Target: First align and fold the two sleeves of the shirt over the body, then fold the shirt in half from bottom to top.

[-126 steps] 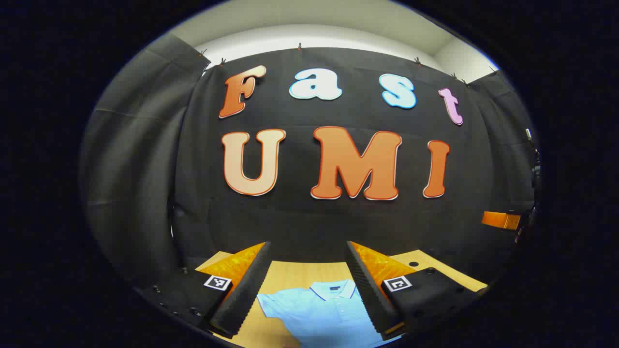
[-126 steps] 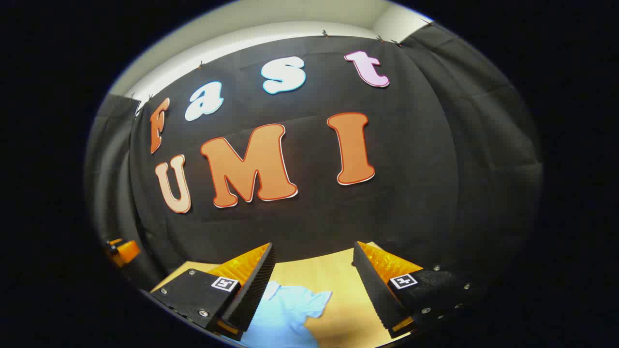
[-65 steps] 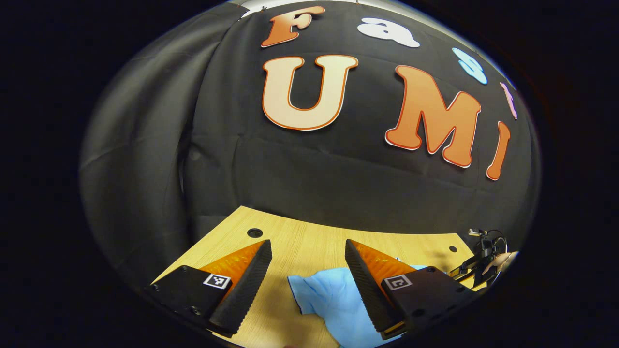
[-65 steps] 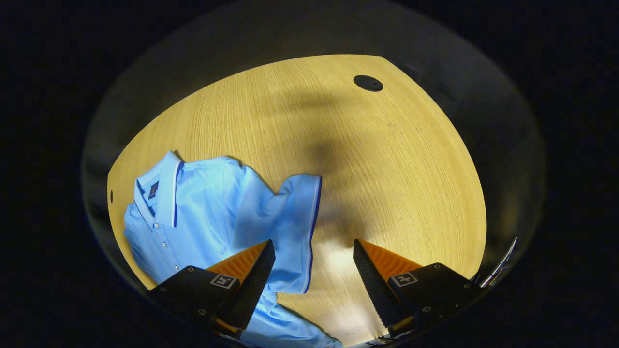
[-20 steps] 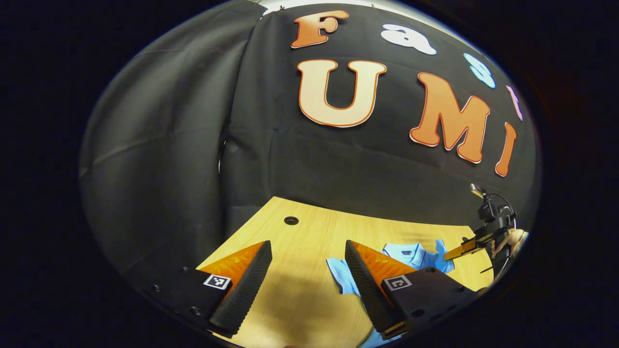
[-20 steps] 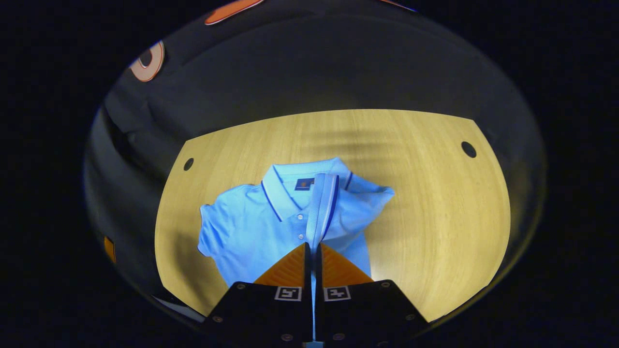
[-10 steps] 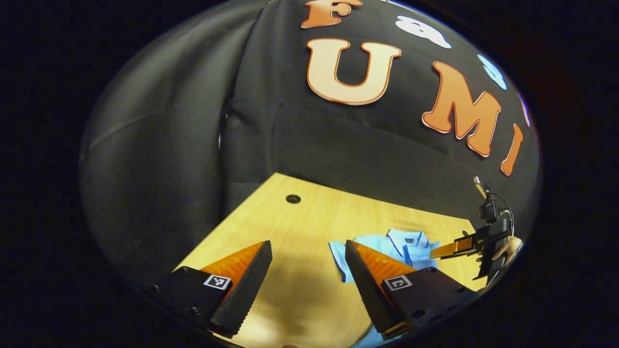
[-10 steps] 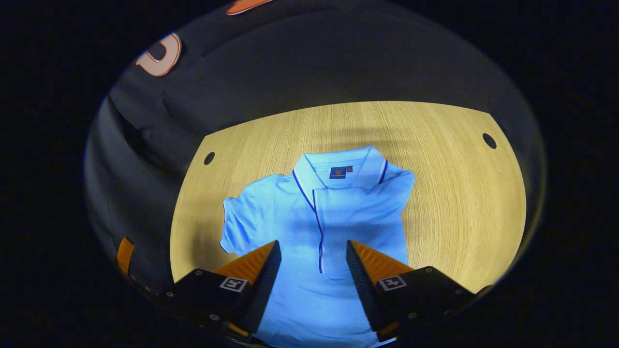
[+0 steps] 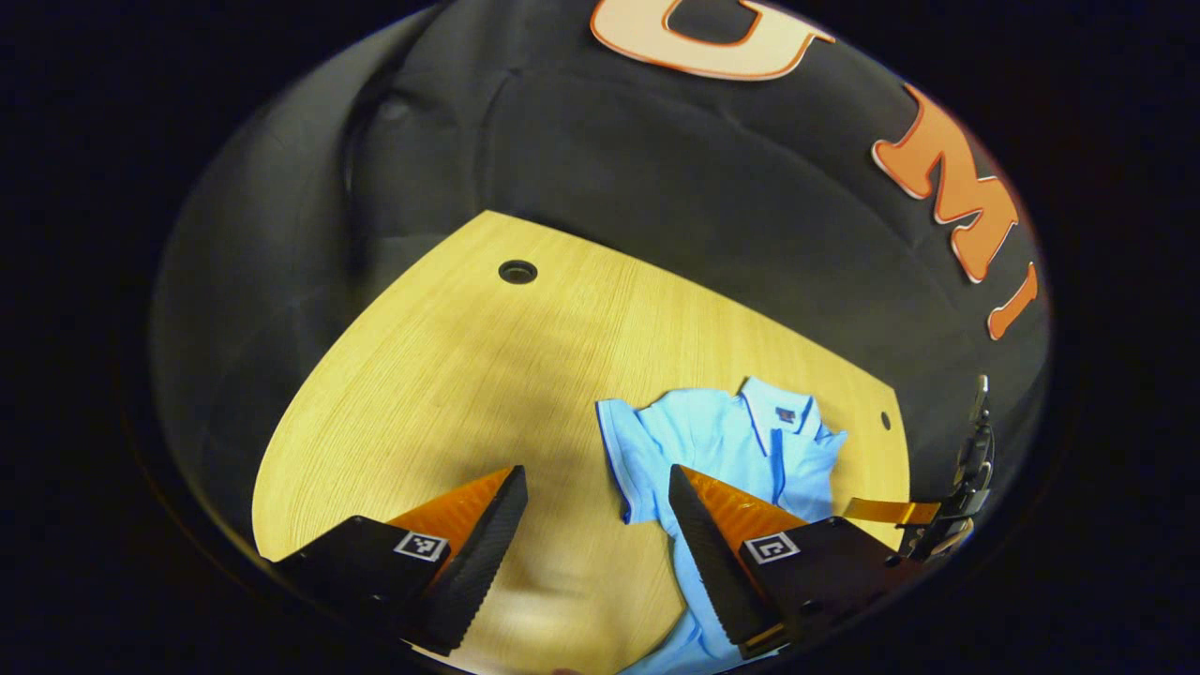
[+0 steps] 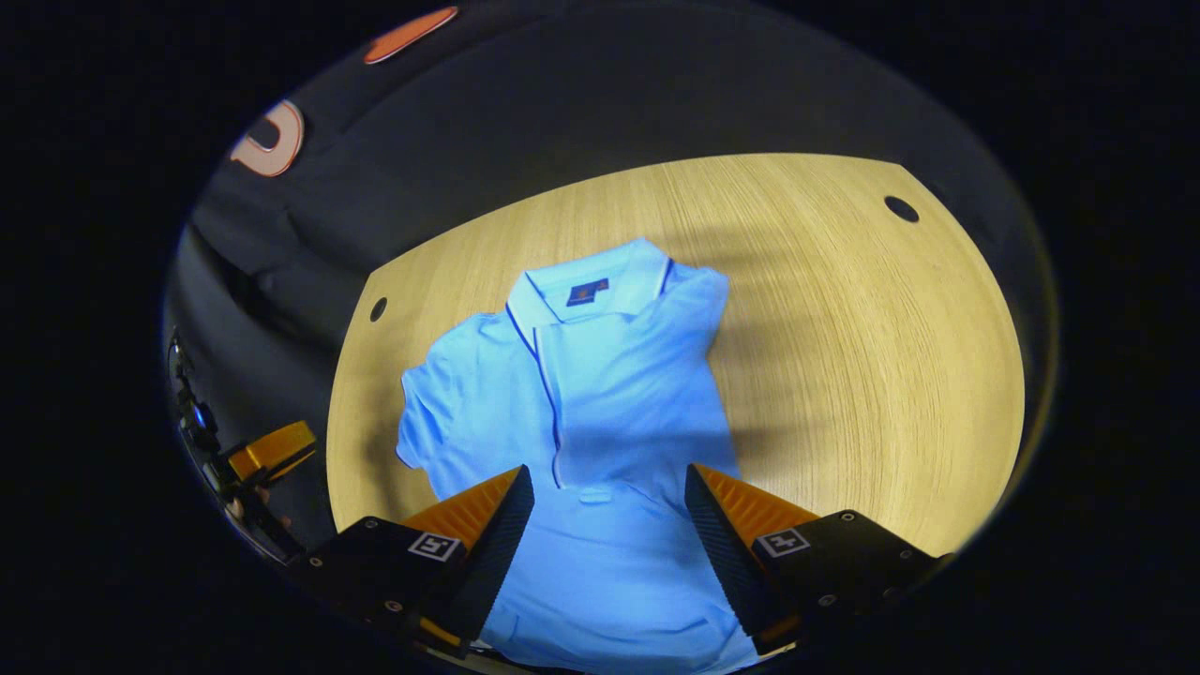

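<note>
A light blue polo shirt [image 10: 581, 394] lies flat on the wooden table [image 10: 844, 309], collar toward the far wall. One sleeve [image 10: 637, 394] is folded across the chest, its dark-trimmed edge down the middle. The other sleeve [image 10: 422, 422] still spreads out to the side. My right gripper [image 10: 600, 534] hovers open above the shirt's lower body, holding nothing. In the left gripper view my left gripper [image 9: 595, 544] is open over bare table, with the spread sleeve [image 9: 633, 469] just beyond its right finger. The right gripper [image 9: 891, 511] shows far right in that view.
The table has round cable holes near its far corners [image 9: 517, 272] [image 10: 901, 208] [image 10: 378, 308]. Black cloth walls close in the table on the far and left sides. In the right gripper view the left gripper [image 10: 272, 448] with a hand shows at the left edge.
The right gripper let go of the sleeve, which now lies folded over the chest, and it opened and drew back. The left gripper tilted down toward the table near the spread sleeve.
</note>
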